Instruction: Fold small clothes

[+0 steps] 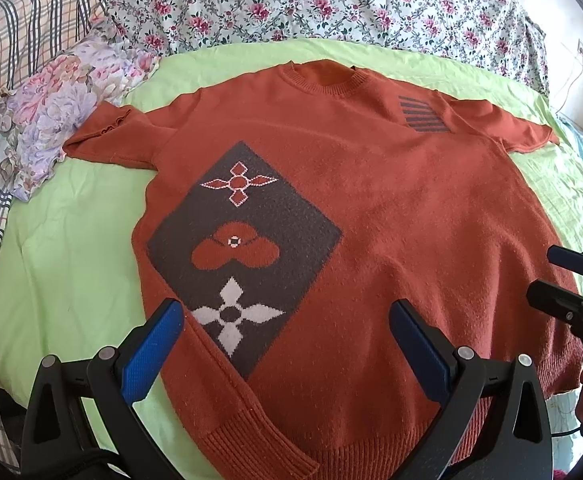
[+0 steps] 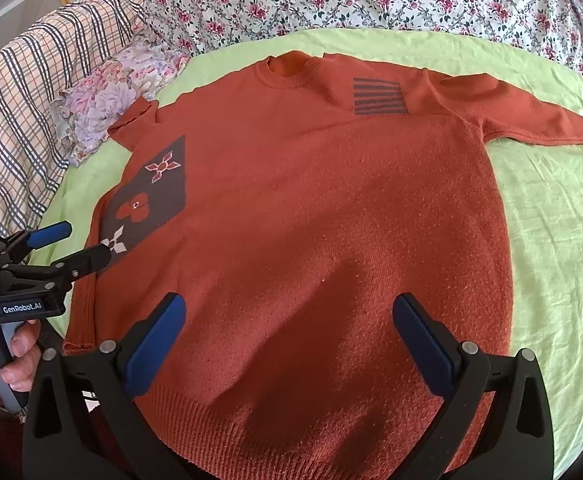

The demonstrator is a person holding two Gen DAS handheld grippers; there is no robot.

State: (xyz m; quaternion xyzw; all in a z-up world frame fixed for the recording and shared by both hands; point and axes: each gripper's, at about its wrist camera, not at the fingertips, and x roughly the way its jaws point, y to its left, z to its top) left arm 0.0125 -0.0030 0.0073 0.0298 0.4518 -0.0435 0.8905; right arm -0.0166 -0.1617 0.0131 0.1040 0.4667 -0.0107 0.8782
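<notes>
The sweater (image 1: 371,208) is lying flat, front up, on the green sheet (image 1: 71,248), with its collar (image 1: 323,76) pointing toward 12 o'clock and its ribbed hem (image 1: 331,440) lying at 6 o'clock, nearest both cameras. Both sleeves are spreading outward, the one at 9 o'clock touching a floral pillow (image 1: 51,120). A dark diamond patch (image 1: 243,248) is occupying the 9 o'clock half of the chest, and a striped patch (image 1: 423,114) is sitting near the shoulder at 1 o'clock. The left gripper (image 1: 287,344) is hovering over the hem with its jaws spread wide, grasping nothing. The right gripper (image 2: 291,344) is likewise standing released above the hem, its jaws wide apart over the knit. A hand (image 2: 7,356) is gripping the left gripper's handle at 8 o'clock in the right wrist view. A floral quilt (image 1: 331,4) is lying beyond the collar, and a plaid blanket (image 2: 31,120) is lying at 10 o'clock.
</notes>
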